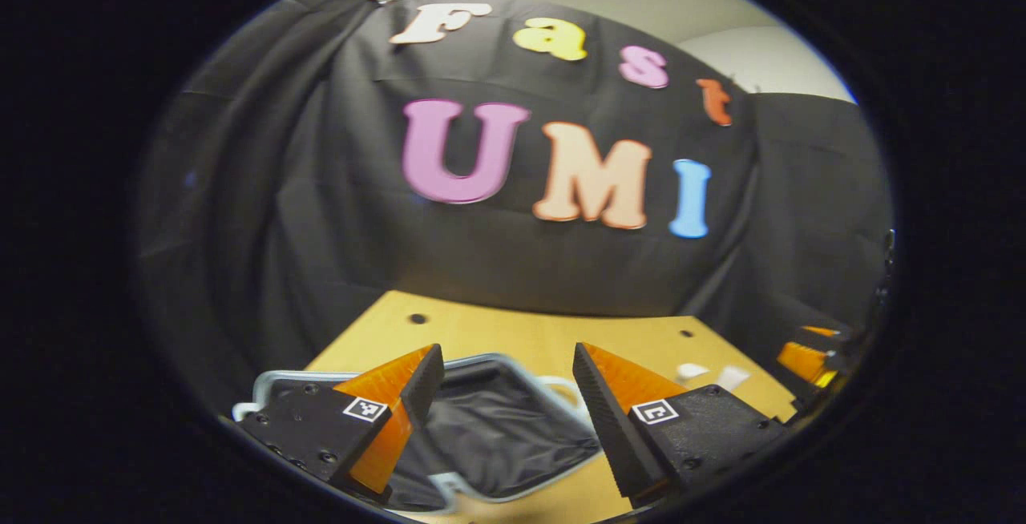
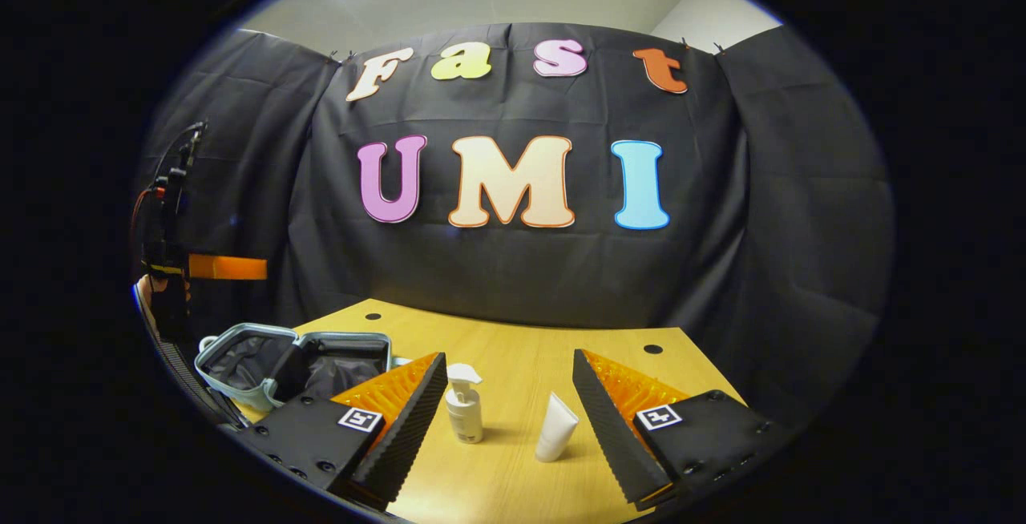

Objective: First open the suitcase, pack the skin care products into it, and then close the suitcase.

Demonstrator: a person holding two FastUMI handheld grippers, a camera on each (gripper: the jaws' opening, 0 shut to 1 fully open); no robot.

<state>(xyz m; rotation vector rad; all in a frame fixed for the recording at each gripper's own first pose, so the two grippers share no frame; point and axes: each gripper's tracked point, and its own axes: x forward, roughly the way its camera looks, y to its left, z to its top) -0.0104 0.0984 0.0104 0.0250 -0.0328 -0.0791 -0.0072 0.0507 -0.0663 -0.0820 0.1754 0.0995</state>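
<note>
Right gripper view, nearest first: the right gripper [image 2: 506, 396] hangs low over the wooden table [image 2: 513, 348], its two fingers spread wide apart with nothing between the pads. Framed in that gap stand two skin care products, both on the table and not touching each other. One is a white pump bottle [image 2: 464, 408], upright, close to the inner edge of the finger on the view's left. The other is a white tube [image 2: 556, 426], leaning slightly, standing on its cap end just beside the bottle, toward the other finger.

Beyond the bottle, toward the view's left, one suitcase [image 2: 296, 364] lies open on the table: both halves flat, pale grey rim, dark fabric lining. No product can be seen inside it. Past the suitcase, at the view's left edge, the left gripper [image 2: 215, 268] is held up above the case; from this side angle whether its fingers are parted cannot be told.

Left gripper view settles that: the left gripper [image 1: 506, 392] has its two fingers well apart, empty, poised over the open suitcase [image 1: 497, 428], whose dark lining shows between them. Beyond the suitcase, on the table [image 1: 521, 332], two small white shapes [image 1: 709, 374] are too blurred to identify. The right gripper [image 1: 809, 360] sits at the far right edge.

Count: two grippers, one suitcase, two products, one table.
</note>
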